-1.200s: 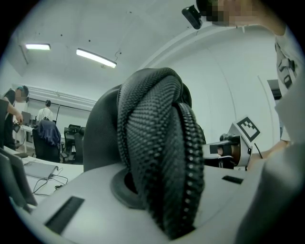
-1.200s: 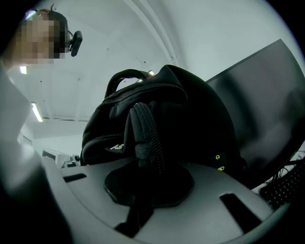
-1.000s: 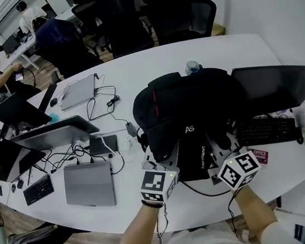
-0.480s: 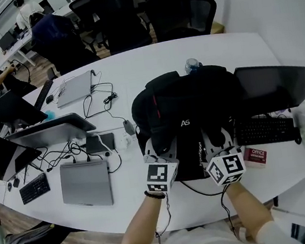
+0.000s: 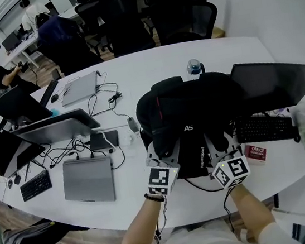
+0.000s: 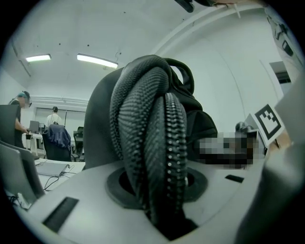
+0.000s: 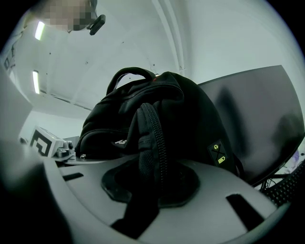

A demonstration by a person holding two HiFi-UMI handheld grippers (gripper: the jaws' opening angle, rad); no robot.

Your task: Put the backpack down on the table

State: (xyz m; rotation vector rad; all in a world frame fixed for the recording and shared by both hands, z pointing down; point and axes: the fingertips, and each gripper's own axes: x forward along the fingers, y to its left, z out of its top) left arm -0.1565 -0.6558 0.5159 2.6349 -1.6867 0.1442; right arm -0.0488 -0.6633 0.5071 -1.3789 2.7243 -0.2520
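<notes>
A black backpack (image 5: pixel 188 113) rests on the white table (image 5: pixel 134 70), leaning in front of a dark monitor. Both grippers point into its near side. My left gripper (image 5: pixel 161 148) has a ribbed shoulder strap with a zip (image 6: pixel 152 143) between its jaws. My right gripper (image 5: pixel 222 140) has the other padded strap (image 7: pixel 152 143) lying across its lower pad. Both pairs of jaws have just been opening, and the straps now sit loosely between them. The backpack's body (image 7: pixel 143 105) and top handle rise just beyond the right jaws.
Right of the bag are a monitor (image 5: pixel 276 81), a keyboard (image 5: pixel 266 129) and a red box (image 5: pixel 256 153). A bottle (image 5: pixel 192 66) stands behind it. Laptops (image 5: pixel 88 180), cables (image 5: pixel 99 106) and more screens cover the left. Office chairs and seated people are beyond the table.
Both grippers have sunk slightly toward the table with the straps. The right one has rolled a little. Their jaws stand wider apart than before. The backpack stays in place.
</notes>
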